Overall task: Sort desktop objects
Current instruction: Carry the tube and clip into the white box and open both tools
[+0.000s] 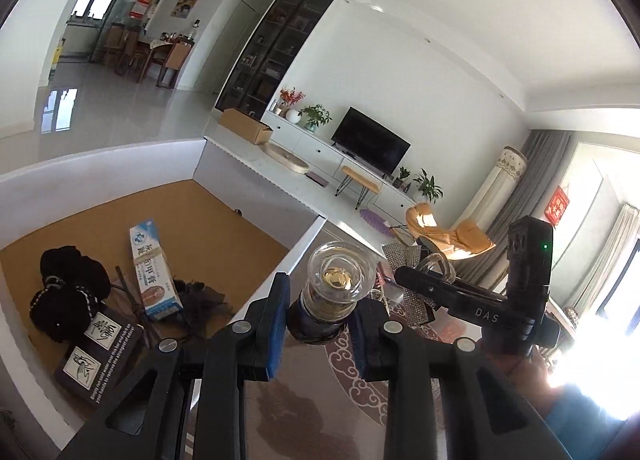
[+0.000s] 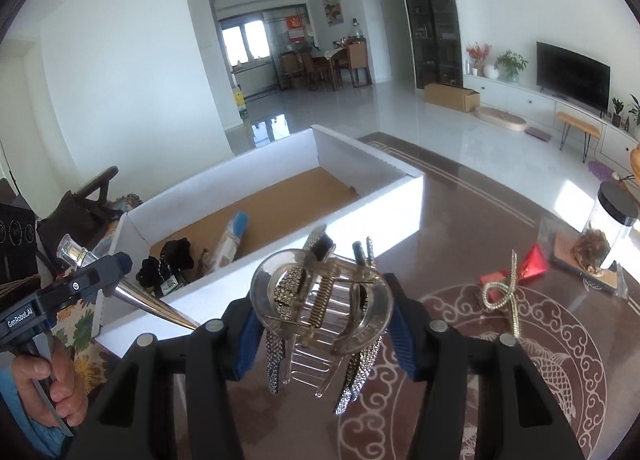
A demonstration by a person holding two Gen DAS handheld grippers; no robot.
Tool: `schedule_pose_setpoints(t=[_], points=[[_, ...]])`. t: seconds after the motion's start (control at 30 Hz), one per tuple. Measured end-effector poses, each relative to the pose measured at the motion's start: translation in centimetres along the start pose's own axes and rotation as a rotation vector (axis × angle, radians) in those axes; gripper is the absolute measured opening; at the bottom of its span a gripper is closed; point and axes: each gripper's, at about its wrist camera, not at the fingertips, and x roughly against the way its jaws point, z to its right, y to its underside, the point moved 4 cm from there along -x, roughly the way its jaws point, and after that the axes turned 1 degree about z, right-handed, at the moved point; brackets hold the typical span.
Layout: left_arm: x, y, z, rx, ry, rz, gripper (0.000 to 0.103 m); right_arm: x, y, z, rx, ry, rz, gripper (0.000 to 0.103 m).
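My left gripper (image 1: 318, 324) is clamping a small perfume bottle (image 1: 334, 292) with a clear glass stopper and gold neck; my right gripper (image 2: 320, 336) is pinching a clear plastic, rhinestone-studded hair claw (image 2: 320, 300) with a coiled spring; both are hanging beside the white, cork-floored box (image 2: 360, 212); my other handle is reading "GenRobot.AI".

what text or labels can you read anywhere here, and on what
"DAS" on the arm of the right gripper, white letters, left wrist view.
"GenRobot.AI" on the side of the left gripper, right wrist view.
Dark box in the white carton: white English lines, too small to read; two panels with brush-style signs.
Blue and white box: large Chinese characters, not clear enough to quote.
Red wall signs: blurred.
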Motion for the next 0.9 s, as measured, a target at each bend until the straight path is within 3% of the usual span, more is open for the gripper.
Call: schedule_pose_setpoints(t=[0.17,0.3,0.4,0.47,0.53,0.57,0.6,0.7,0.83,0.87,0.9], points=[[-0.7,-5.1,-6.0,0.04,-0.108,-0.101,0.027,-5.1,-5.5,-6.3,0.06,-0.115,0.024,0.055],[-3.8,-5.3,-10.6,0.074,-0.199,-0.249,0.027,-11.9,-6.0,-10.8,0.115,-0.165,-0.102,0.055],[-6.8,-4.4,-13.5,0.115,-0.254,-0.35,0.028,-16.6,-4.7,-12.5,0.153,-0.122,-0.202,0.055],[-8.8,-3.9,-15.1,0.125,-0.34,-0.384,0.031,-19.1,-3.9,-12.7,0.174,-0.065,-0.254,0.056],[-10.3,-3.8,-16.4,0.137,-0.425,-0.385,0.047,-20.7,-3.5,-12.1,0.158,-0.028,-0.288,0.068],[-10.6,-3.7,-17.0,0.143,-0.473,-0.373,0.064,-21.0,-3.6,-11.4,0.143,-0.017,-0.287,0.079],[-10.6,-3.8,-17.2,0.143,-0.516,-0.349,0.072,-20.8,-3.7,-10.9,0.131,-0.002,-0.272,0.085],[-10.4,-3.9,-16.7,0.116,-0.591,-0.293,0.073,-19.1,-4.1,-9.2,0.09,0.019,-0.213,0.094],[-10.0,-3.4,-13.7,-0.017,-0.625,-0.266,0.074,-14.9,-3.8,-7.0,0.056,0.054,-0.112,0.095],[-9.9,-3.1,-12.7,-0.05,-0.614,-0.256,0.077,-13.3,-3.6,-6.6,0.046,0.069,-0.074,0.096],[-9.6,-2.8,-11.7,-0.083,-0.605,-0.247,0.086,-11.7,-3.2,-6.0,0.033,0.082,-0.043,0.099]])
